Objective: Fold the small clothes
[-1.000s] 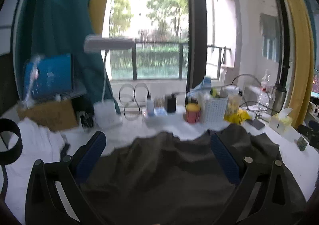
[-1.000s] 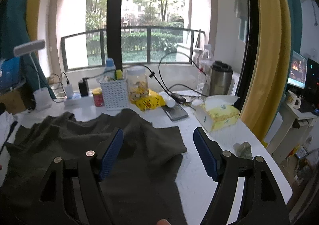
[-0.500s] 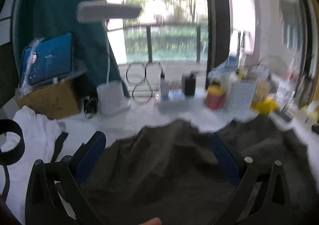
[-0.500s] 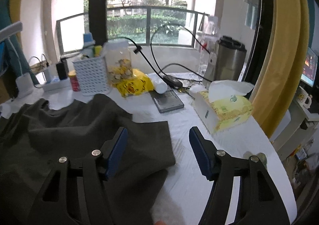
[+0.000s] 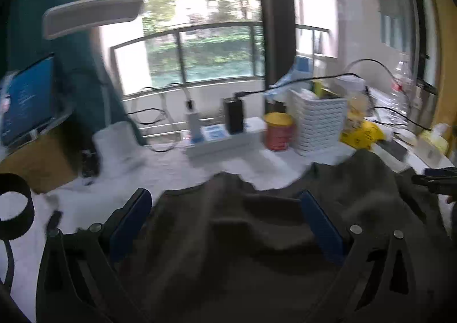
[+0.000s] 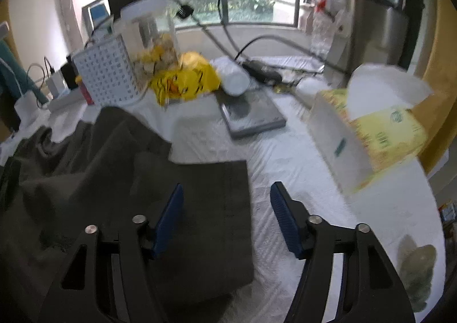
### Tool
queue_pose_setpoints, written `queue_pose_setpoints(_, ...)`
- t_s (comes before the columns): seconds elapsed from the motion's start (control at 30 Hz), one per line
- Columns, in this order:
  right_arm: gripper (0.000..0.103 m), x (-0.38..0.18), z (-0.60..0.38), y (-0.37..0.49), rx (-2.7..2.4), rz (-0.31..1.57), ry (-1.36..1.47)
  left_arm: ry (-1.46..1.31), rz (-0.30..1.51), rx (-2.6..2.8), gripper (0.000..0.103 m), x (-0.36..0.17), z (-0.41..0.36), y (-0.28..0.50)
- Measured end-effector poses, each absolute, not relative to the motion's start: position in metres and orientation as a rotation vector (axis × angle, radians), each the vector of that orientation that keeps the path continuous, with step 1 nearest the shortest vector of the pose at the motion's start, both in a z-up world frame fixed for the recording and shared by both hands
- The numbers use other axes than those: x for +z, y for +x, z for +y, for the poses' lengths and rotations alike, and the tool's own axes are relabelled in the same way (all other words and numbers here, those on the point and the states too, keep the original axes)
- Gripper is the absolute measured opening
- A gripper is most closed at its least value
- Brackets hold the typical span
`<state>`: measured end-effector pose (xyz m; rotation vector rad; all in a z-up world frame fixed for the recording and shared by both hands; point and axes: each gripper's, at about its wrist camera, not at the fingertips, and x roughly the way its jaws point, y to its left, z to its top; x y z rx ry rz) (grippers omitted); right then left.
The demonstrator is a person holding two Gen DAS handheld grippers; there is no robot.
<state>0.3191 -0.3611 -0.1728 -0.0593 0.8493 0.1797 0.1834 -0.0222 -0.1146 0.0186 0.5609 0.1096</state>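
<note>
A dark grey-brown garment (image 5: 242, 237) lies rumpled across the white table. My left gripper (image 5: 225, 203) hangs open above its upper edge, blue pads wide apart, nothing pinched. In the right wrist view the same garment (image 6: 114, 174) fills the left half, one sleeve (image 6: 211, 208) spread flat toward the middle. My right gripper (image 6: 227, 200) is low over that sleeve's right edge; its jaws are closing, the edge lies under the gap, and the pads are not pressing on it. The right gripper's tip (image 5: 437, 177) shows at the left view's right edge.
Along the back stand a white lattice basket (image 5: 317, 120), a red can (image 5: 278, 131), a power strip (image 5: 217, 140) and a lamp base (image 5: 117, 143). A tissue box (image 6: 368, 134), grey tablet (image 6: 251, 114), yellow bag (image 6: 182, 80) and cables lie right. A small greenish lump (image 6: 417, 271) sits near the table edge.
Both grippers have dropped closer to the garment. The right one moved forward and down to the sleeve's edge, and its jaws have narrowed. The left view shifted right along the table.
</note>
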Motion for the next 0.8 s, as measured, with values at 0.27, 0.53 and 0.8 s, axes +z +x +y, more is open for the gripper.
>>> queue_pose_setpoints(0.27,0.015,-0.181,-0.339,0.317,0.235,0.869,-0.153,0.007,0.511,0.13,0.102,-0.113,-0.026,0.19)
queue_pose_setpoints(0.53,0.009,-0.158,-0.329,0.303,0.261,0.814,-0.144,-0.018,0.552,0.081,0.102,-0.115,-0.011,0.185)
queue_pose_setpoints(0.8,0.009,-0.117,-0.33,0.279,0.18,0.701,-0.106,-0.049,0.551,0.001,0.102,-0.111,0.003,0.166)
